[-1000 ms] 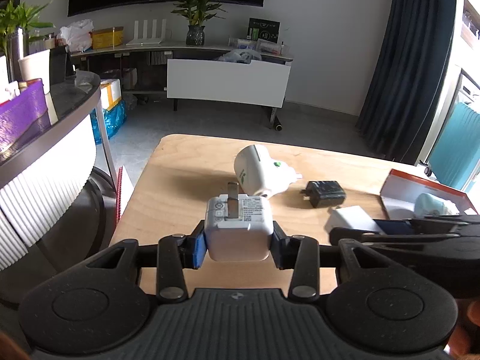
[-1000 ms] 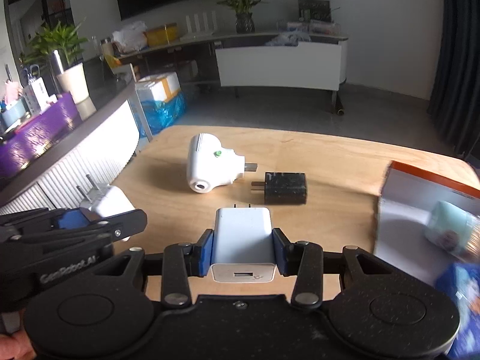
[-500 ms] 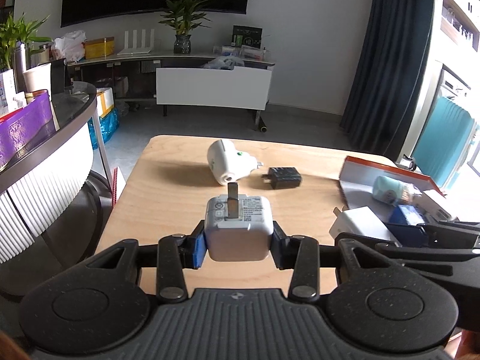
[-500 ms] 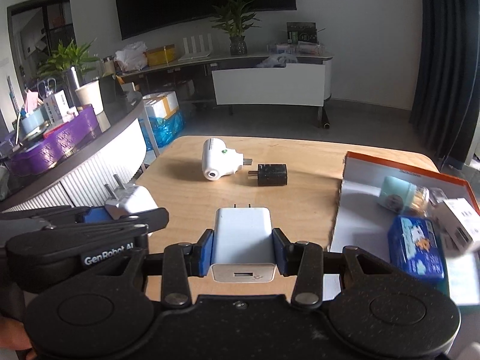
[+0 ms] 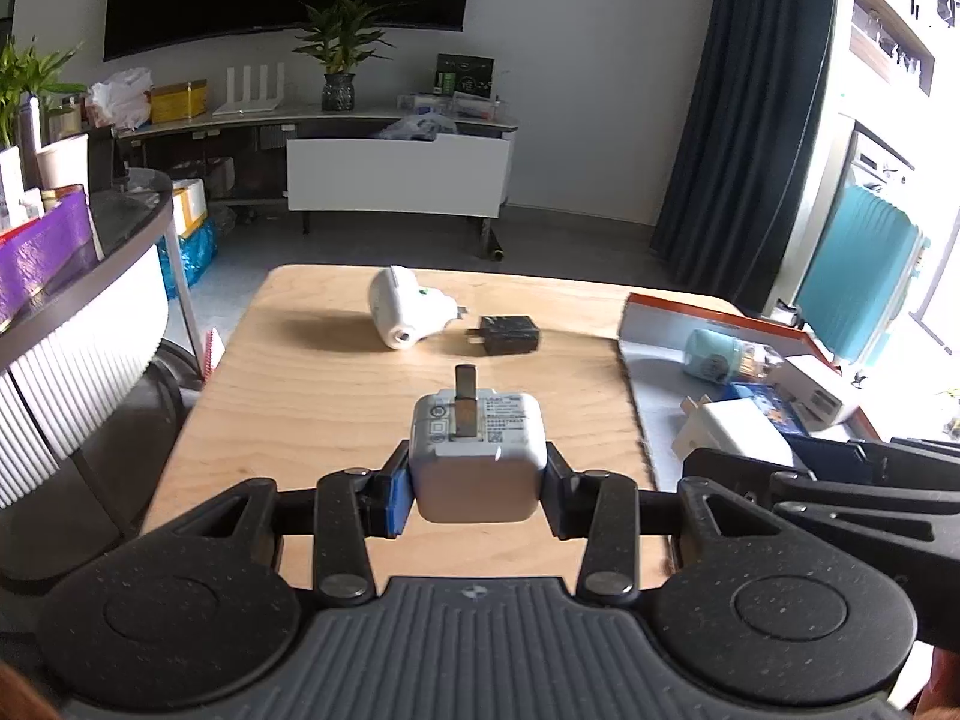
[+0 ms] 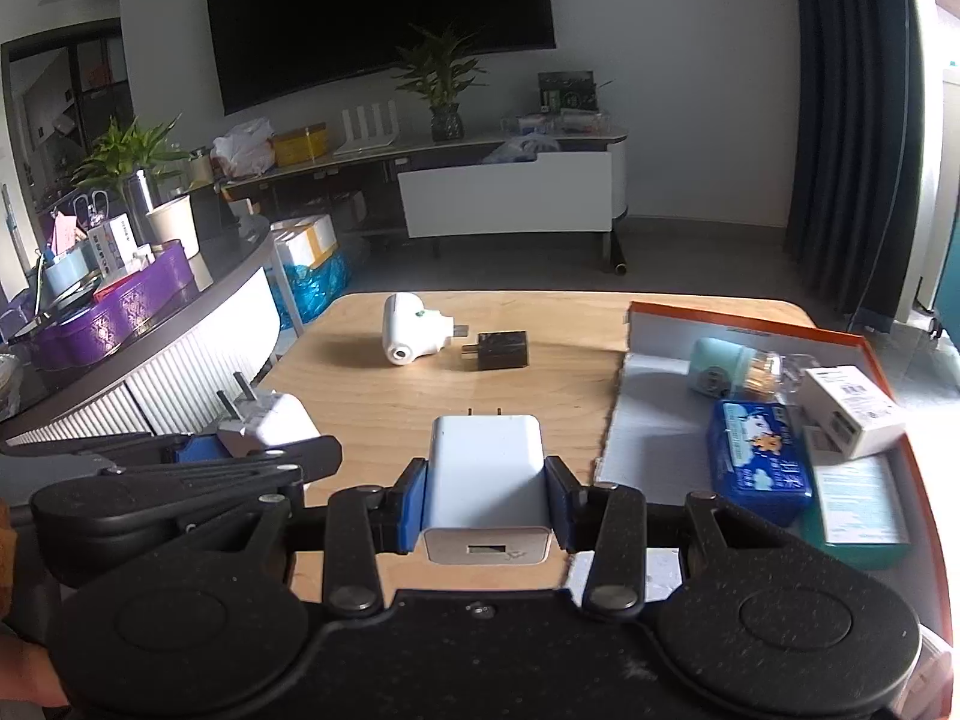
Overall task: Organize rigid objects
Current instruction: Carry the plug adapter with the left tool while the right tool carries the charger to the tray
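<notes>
I have the left gripper (image 5: pixel 478 477) pinching a squarish white charger (image 5: pixel 478 456) by its two side faces, prongs pointing up and away, low in the middle of the left wrist view; that sideways hold leaves the prongs clear, which I judge makes it simple to set down flat. The right gripper (image 6: pixel 486 501) is clamped on a flat white adapter (image 6: pixel 487 474) the same way, its port end facing the camera, low centre of the right wrist view. Both are carried above the wooden worktop (image 6: pixel 540 402), not resting on it. To the right of frame lies the orange-rimmed tray (image 6: pixel 744 324), already holding a blue box (image 6: pixel 756 468), a white box (image 6: pixel 852 414) and a pale green bottle (image 6: pixel 720 369), so I take it as the collecting place for rigid things. Still loose on the worktop, upper middle, are a round white plug (image 6: pixel 414 336) and a black charger (image 6: pixel 501 351) just beside it, apparently next to be gathered.
</notes>
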